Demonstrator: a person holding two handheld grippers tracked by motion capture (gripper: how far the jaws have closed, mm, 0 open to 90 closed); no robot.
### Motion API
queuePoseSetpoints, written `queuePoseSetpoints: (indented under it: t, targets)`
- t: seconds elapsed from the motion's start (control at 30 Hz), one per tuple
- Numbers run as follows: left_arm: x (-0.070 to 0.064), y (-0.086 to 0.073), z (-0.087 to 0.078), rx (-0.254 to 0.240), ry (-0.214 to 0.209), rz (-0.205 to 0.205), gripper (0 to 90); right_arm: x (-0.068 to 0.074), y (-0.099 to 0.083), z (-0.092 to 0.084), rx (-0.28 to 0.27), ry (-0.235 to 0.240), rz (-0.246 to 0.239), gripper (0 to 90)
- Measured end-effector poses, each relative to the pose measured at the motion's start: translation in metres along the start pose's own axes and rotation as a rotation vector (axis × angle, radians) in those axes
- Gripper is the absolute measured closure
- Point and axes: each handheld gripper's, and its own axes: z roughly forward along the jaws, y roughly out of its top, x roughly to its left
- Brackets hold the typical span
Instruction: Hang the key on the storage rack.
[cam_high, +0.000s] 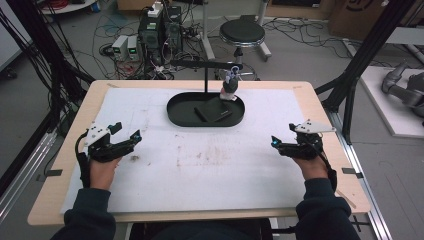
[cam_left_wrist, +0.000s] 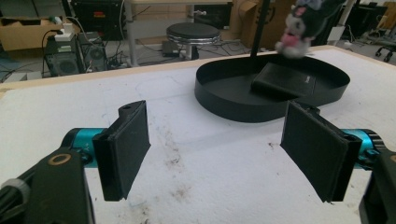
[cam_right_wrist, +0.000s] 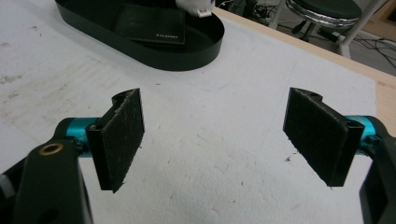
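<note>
Well apart, both grippers sit low over the white mat (cam_high: 210, 165) on the desk (cam_high: 60, 165): left gripper (cam_high: 127, 136) near the left edge, right gripper (cam_high: 280, 141) near the right, each w/ jaws spread wide, nothing between them. Far centre: black oval tray (cam_high: 175, 112) w/ a flat black wallet (cam_high: 212, 111) lying inside. A small plush toy (cam_high: 230, 86) hangs from a black stand (cam_high: 206, 70) over the tray's right end.

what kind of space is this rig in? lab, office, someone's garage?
Most likely a robotics or data-collection lab. Computer towers sit on the floor amid loose cables, a black frame post flanks the table, and a person wears the left gripper and right gripper, both open.
</note>
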Motion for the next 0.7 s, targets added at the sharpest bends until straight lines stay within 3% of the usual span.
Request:
queuePoseSetpoints:
  t: [0.23,0.7]
  targets:
    - [-0.004,0.003,0.002,-0.014,-0.002,0.006,23.3,0.002,-0.016,0.006,0.006,0.002,0.013,21.0]
    - [-0.007,0.004,0.001,-0.017,-0.017,0.015,23.2,0.003,-0.018,-0.001,-0.007,-0.038,-0.001,21.0]
